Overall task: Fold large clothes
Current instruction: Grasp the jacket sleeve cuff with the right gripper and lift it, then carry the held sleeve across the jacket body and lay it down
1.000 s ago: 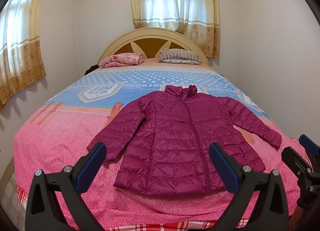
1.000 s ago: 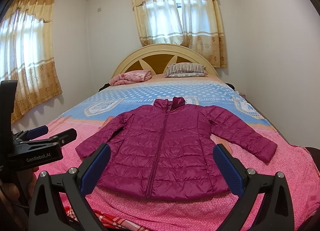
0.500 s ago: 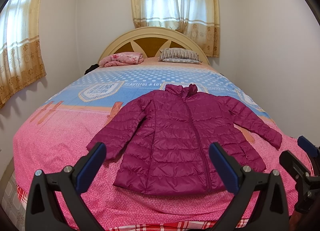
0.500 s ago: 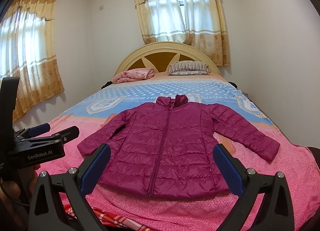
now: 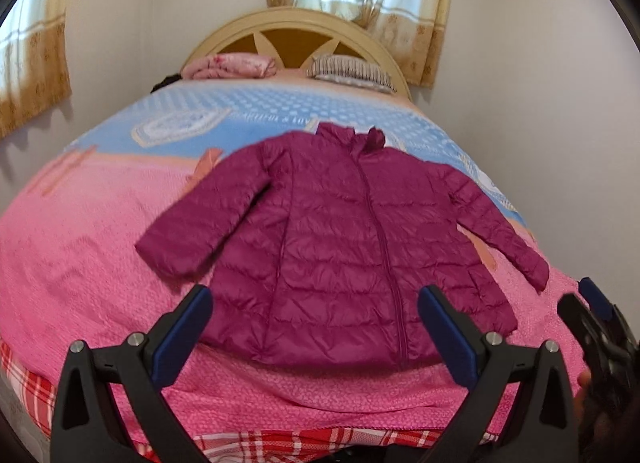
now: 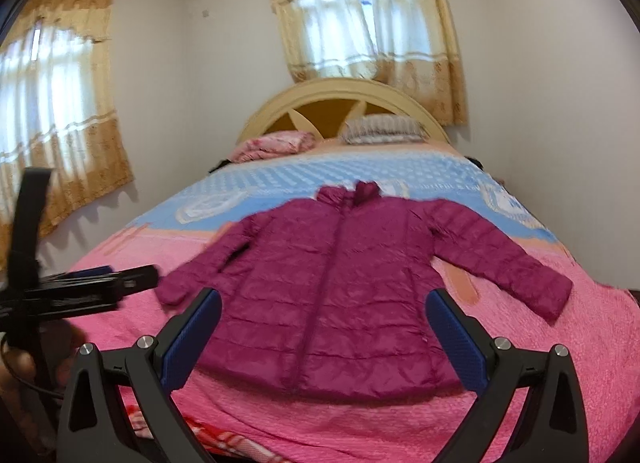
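Currently a purple puffer jacket is laid flat, front up and zipped, on the pink near half of a bed cover, collar toward the headboard at 12 o'clock. Both sleeves are spread out and angled down: 1 cuff sits at about 8 o'clock of the jacket body, the other at about 4 o'clock. The hem lies just short of the bed's near edge, where a red plaid sheet is exposed below the cover.

The left gripper is held above the hem area, jaws spread wide, nothing gripped. Its blue pads are seen over the lower jacket corners without visible contact. The right gripper is likewise wide open and empty, framing the hem from the near side. In the right wrist view the left gripper is seen at 9 o'clock, with part of a hand below it; in the left wrist view the right gripper is seen at 4 o'clock.

A folded pink blanket and a striped pillow are placed at the head of the bed. Curtains are hung behind the headboard. Both views are motion-blurred.
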A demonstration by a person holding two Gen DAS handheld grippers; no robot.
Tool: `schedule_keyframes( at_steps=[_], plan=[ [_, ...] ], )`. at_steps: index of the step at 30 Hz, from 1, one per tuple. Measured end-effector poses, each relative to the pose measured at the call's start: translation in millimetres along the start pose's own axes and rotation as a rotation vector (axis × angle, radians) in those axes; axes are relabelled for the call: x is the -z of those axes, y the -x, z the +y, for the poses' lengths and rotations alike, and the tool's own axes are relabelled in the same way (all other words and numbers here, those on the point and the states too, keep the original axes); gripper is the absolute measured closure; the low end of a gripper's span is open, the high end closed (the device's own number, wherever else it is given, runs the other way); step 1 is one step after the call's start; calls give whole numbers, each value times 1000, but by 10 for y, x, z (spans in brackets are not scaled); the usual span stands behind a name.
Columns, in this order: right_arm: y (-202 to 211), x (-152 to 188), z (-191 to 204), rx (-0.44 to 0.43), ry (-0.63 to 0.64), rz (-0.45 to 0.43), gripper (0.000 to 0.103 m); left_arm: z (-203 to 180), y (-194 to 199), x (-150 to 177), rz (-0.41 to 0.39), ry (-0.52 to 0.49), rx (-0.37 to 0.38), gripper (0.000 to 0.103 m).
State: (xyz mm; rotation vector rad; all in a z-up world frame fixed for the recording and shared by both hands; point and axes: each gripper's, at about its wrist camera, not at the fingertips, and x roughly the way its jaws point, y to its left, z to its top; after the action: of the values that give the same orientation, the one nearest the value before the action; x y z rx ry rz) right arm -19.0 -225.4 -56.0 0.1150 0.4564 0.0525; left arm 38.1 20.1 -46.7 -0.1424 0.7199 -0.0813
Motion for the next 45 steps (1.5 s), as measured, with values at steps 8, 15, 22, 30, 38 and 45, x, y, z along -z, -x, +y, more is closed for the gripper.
schedule_keyframes(
  at_steps=[8,15,22,30,38,45],
  plan=[
    [-564,255,-1338,188,-254,96,1,-2,-405,-55,-55,-39,-84,0],
    [-858,358,-2577,332,-510,135,16,-19,-1047,-264,-96,-141,-178,0],
    [-1268,334,-3211,364,-636,184,29,-20,-1593,-453,-39,-150,-171,0],
    [-1565,318,-3236,280,-554,273,75,-74,-1771,-485,-16,-170,-140,0],
    [-1359,-450,-3352,390,-384,180,87,49,-1724,-603,-36,-134,-124,0],
    [-1330,-1371,-2732,408,-70,54,89,145,-1691,-599,-32,-105,-116,0]
  ],
)
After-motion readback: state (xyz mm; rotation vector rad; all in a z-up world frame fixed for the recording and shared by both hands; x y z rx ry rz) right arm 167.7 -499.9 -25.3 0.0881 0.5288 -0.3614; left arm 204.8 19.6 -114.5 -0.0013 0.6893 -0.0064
